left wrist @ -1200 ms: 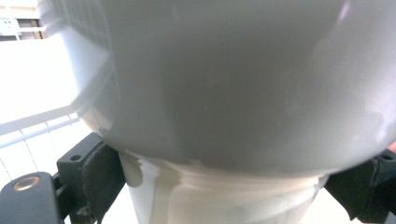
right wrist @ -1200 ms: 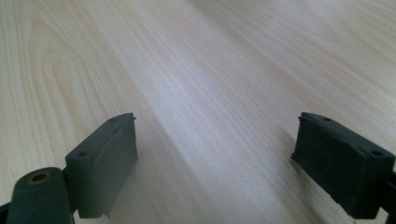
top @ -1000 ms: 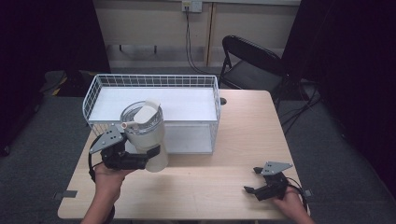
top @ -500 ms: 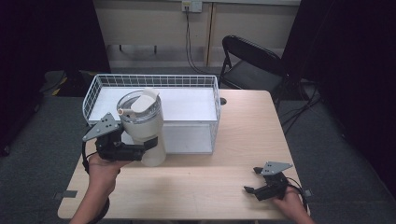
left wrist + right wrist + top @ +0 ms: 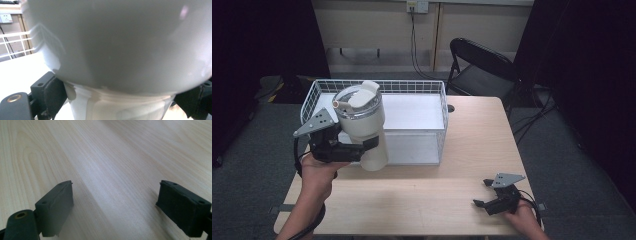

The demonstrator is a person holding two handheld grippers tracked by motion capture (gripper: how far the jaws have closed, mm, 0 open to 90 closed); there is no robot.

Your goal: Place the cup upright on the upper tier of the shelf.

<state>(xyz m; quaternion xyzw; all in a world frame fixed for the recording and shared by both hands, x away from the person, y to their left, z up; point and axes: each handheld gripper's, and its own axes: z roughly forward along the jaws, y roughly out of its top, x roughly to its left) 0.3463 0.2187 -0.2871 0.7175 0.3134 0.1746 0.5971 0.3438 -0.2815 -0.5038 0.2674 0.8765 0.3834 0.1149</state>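
High view: white lidded tumbler [image 5: 362, 127], long axis near upright with a slight tilt, carried by the left gripper [image 5: 343, 150] at the front left corner of the wire basket [image 5: 439, 90]; right gripper [image 5: 496, 201] low at the worktop [image 5: 472, 145] near edge, well apart. Left gripper view: jaws pinching the tumbler's [image 5: 117, 50] narrow lower body from either side. Right gripper view: jaws spread wide over bare wood, holding nothing.
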